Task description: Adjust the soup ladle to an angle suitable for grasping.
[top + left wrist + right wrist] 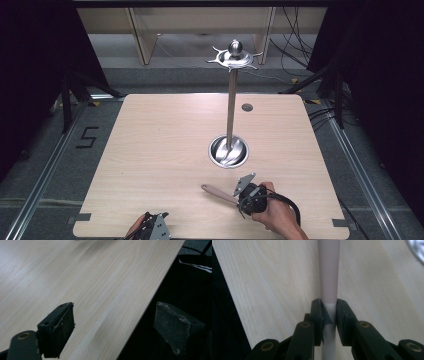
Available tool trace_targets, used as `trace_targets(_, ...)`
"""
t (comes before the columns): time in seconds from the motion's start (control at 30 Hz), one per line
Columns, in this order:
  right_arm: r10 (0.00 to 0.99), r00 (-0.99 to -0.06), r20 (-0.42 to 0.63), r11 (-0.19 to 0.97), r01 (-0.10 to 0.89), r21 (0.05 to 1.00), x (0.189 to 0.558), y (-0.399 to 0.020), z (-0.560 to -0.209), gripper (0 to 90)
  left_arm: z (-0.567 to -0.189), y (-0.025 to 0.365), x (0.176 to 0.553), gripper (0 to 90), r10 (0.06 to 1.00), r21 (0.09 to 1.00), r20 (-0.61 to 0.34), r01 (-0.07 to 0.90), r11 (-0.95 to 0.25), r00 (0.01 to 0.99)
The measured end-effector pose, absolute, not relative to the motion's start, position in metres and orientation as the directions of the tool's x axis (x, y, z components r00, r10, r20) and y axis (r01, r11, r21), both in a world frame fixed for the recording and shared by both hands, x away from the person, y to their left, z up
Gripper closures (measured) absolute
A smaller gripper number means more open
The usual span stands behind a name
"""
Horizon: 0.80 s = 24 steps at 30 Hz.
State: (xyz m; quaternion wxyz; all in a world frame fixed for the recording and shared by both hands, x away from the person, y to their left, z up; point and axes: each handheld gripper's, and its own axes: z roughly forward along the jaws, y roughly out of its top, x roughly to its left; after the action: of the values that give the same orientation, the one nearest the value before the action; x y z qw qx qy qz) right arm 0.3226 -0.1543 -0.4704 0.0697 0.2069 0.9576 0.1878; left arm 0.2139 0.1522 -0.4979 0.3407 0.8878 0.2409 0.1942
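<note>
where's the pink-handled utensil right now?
High view: the utensil handle is at the table's near right, clamped in the right gripper, pointing left, just in front of the metal stand's base.

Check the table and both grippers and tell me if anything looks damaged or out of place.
The left gripper has worn pads: the lining is frayed and peeling at the edges. Otherwise nothing stands out: the stand is upright, and the right gripper grips the handle squarely.
</note>
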Motion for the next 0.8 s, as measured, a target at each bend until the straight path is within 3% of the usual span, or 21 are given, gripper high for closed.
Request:
trace_targets(0.43,0.465,-0.884,-0.050,0.780,0.382,0.496,0.320,-0.175,-0.453,77.6,-0.497,0.152,0.213,15.7,0.554,0.692,0.181,0.295,-0.659,0.813)
trace_targets(0.53,0.528,-0.848,-0.047,0.739,0.432,0.517,0.317,-0.182,-0.447,77.6,-0.497,0.152,0.214,15.7,0.555,0.690,0.184,0.295,-0.661,0.811)
trace_targets(0.7,0.514,-0.856,-0.052,0.716,0.395,0.575,0.317,-0.192,-0.441,77.6,-0.496,0.152,0.214,15.7,0.558,0.702,0.201,0.278,-0.655,0.805)
trace_targets(0.8,0.576,-0.816,-0.036,0.674,0.450,0.587,0.314,-0.201,-0.434,77.6,-0.497,0.152,0.213,15.7,0.558,0.702,0.180,0.292,-0.650,0.810)
